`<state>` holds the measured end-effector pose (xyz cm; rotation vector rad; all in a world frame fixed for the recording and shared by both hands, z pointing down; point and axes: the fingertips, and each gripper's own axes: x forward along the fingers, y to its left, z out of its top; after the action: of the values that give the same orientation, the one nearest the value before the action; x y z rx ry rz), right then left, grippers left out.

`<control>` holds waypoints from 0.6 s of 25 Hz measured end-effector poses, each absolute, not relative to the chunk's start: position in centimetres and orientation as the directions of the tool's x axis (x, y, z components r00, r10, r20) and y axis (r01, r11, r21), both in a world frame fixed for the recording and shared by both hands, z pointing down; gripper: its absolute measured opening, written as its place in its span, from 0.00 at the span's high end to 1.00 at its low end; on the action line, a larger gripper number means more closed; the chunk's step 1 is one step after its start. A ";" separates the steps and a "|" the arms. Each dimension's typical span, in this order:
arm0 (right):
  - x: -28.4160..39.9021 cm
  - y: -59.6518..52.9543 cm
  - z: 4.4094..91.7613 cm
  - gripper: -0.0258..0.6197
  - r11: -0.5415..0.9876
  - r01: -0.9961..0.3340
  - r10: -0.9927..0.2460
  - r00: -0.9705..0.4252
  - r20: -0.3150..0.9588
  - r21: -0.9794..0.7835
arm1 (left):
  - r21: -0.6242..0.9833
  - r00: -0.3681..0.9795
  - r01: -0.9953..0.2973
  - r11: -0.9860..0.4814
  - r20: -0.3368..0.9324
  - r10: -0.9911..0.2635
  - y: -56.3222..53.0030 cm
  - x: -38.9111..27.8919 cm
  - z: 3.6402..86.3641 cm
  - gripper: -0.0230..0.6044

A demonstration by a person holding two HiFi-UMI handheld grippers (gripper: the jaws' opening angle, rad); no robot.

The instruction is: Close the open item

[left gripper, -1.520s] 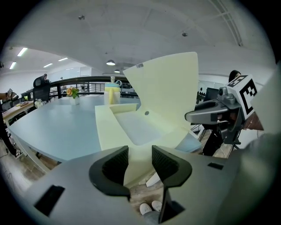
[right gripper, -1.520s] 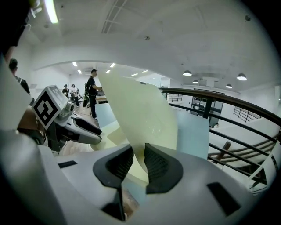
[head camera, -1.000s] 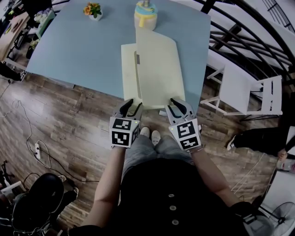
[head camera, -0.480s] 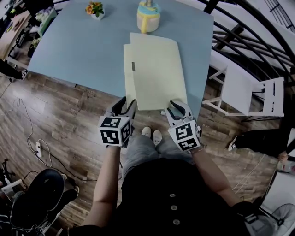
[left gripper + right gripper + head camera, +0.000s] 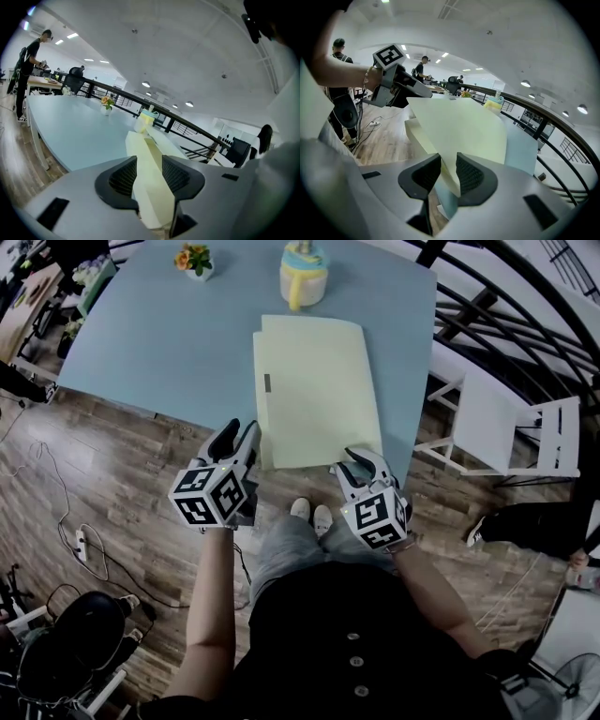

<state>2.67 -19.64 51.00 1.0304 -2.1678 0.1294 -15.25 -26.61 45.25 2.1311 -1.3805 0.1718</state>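
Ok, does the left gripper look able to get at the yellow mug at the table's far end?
Probably yes, at a stretch. The left gripper hangs by the near edge of the table, jaws apart. The yellow mug stands just past the folder, and only that folder and bare tabletop lie between.

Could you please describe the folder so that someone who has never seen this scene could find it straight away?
Start at the large light-blue table. Toward its near edge, in front of the yellow cup, lies the folder. It is the only flat, pale-yellow thing there; the cup and the small flower pot stand upright farther back.
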 end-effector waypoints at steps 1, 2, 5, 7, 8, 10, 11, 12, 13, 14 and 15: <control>2.7 -19.6 51.0 0.80 0.675 -0.709 -0.637 -0.420 0.647 0.205 | 0.424 0.465 -0.857 -0.292 0.394 -0.793 -26.9 -15.2 45.0 0.70; 2.7 -19.6 51.0 0.80 0.676 -0.708 -0.637 -0.419 0.647 0.207 | 0.443 0.478 -0.846 -0.297 0.381 -0.791 -27.1 -15.0 44.7 0.70; 2.6 -19.5 51.0 0.81 0.679 -0.703 -0.637 -0.421 0.646 0.211 | 0.499 0.521 -0.807 -0.315 0.351 -0.778 -27.7 -14.2 44.3 0.68; 2.6 -19.5 51.0 0.81 0.680 -0.702 -0.636 -0.420 0.647 0.212 | 0.527 0.545 -0.785 -0.325 0.339 -0.767 -28.1 -13.5 44.2 0.65; 2.6 -19.5 51.0 0.81 0.680 -0.702 -0.636 -0.420 0.648 0.213 | 0.537 0.554 -0.777 -0.328 0.337 -0.761 -28.3 -13.2 44.2 0.64; 2.6 -19.5 51.0 0.81 0.680 -0.701 -0.637 -0.419 0.647 0.214 | 0.547 0.568 -0.769 -0.332 0.344 -0.748 -28.8 -12.6 44.5 0.64; 2.6 -19.5 51.0 0.81 0.680 -0.701 -0.637 -0.419 0.647 0.216 | 0.547 0.573 -0.767 -0.334 0.352 -0.740 -29.1 -12.3 44.7 0.64; 2.7 -19.4 50.9 0.81 0.680 -0.701 -0.638 -0.418 0.647 0.217 | 0.545 0.578 -0.767 -0.337 0.362 -0.731 -29.4 -12.0 44.9 0.64; 2.7 -19.4 50.9 0.81 0.680 -0.701 -0.638 -0.418 0.647 0.217 | 0.543 0.583 -0.768 -0.340 0.372 -0.723 -29.7 -11.8 45.1 0.64; 2.7 -19.4 50.9 0.81 0.680 -0.701 -0.638 -0.418 0.647 0.217 | 0.542 0.587 -0.768 -0.342 0.380 -0.715 -30.0 -11.6 45.4 0.64; 2.7 -19.5 50.9 0.81 0.679 -0.701 -0.637 -0.418 0.647 0.216 | 0.542 0.590 -0.767 -0.343 0.386 -0.709 -30.4 -11.5 45.6 0.64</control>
<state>2.72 -19.46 50.89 1.0241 -2.1635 0.1128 -11.47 -30.42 45.64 2.1165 -1.1659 0.1062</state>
